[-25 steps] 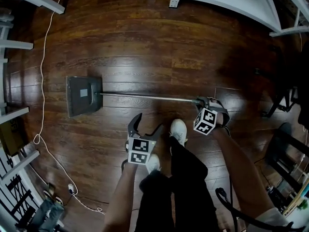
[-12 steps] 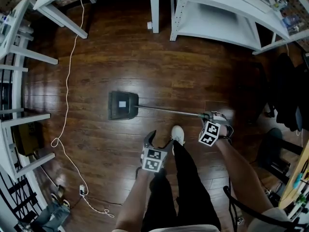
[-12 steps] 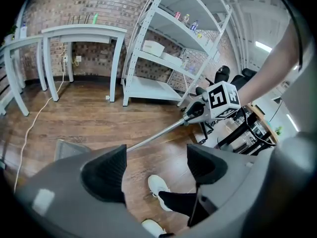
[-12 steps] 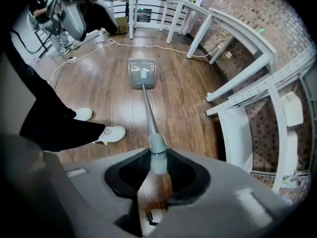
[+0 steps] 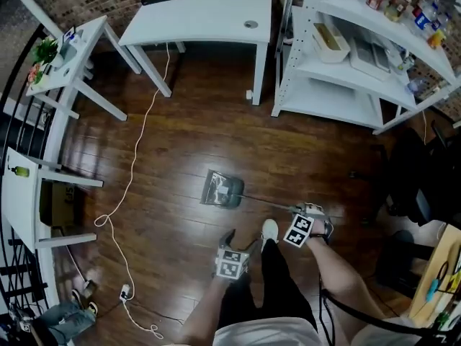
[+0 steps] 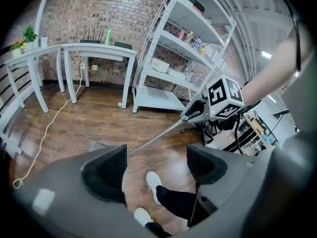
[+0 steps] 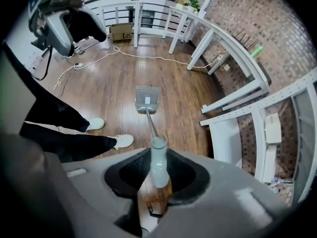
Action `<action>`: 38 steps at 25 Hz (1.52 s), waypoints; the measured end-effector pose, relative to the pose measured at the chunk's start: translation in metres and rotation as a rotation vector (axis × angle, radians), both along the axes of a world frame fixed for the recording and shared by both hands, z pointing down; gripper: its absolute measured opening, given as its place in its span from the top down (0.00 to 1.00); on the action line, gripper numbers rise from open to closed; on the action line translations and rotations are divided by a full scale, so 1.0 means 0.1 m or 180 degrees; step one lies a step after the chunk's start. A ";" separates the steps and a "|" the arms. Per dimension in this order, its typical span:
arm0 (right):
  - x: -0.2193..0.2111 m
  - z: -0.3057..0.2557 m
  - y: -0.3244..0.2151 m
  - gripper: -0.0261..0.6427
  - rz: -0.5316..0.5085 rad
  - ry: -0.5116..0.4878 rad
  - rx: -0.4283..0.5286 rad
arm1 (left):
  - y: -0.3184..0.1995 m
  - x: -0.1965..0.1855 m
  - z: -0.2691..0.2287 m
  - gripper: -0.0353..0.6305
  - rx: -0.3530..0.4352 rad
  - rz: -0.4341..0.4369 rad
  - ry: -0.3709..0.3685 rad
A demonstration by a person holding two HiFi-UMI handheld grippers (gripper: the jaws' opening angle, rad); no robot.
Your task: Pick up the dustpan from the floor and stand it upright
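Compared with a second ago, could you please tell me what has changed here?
The person stood up, raising both grippers. The right gripper, still shut on the dustpan by its handle, lifted that end; the scoop end stays on the floor. The left gripper is closing its jaws on nothing.

Workroom: brick wall (image 6: 99,14), white desks (image 5: 209,13), stocked shelving (image 5: 346,63), wood floor (image 5: 187,143).

Even indoor light; glare on the dark wood floor (image 5: 189,148); fisheye bending and dark corners.
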State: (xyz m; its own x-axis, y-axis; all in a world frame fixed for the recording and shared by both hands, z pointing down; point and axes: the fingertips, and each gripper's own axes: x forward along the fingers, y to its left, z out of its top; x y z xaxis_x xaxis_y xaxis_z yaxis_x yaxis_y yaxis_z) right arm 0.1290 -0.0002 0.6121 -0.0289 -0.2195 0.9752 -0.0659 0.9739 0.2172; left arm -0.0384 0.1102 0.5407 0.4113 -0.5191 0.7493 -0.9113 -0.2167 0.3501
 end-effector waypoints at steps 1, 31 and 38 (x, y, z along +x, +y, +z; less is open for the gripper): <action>-0.07 -0.08 0.02 0.83 -0.0010 -0.0003 0.0020 | 0.04 -0.06 -0.07 0.35 0.0005 -0.0080 0.0004; -0.95 -1.79 1.53 0.77 0.2062 -0.2203 0.0439 | 0.92 -1.24 -1.35 0.36 0.0882 -0.0718 0.0098; -0.47 -2.91 1.51 0.68 0.2298 -0.3197 0.1001 | 0.87 -0.88 -2.14 0.36 0.1570 -0.0506 -0.0062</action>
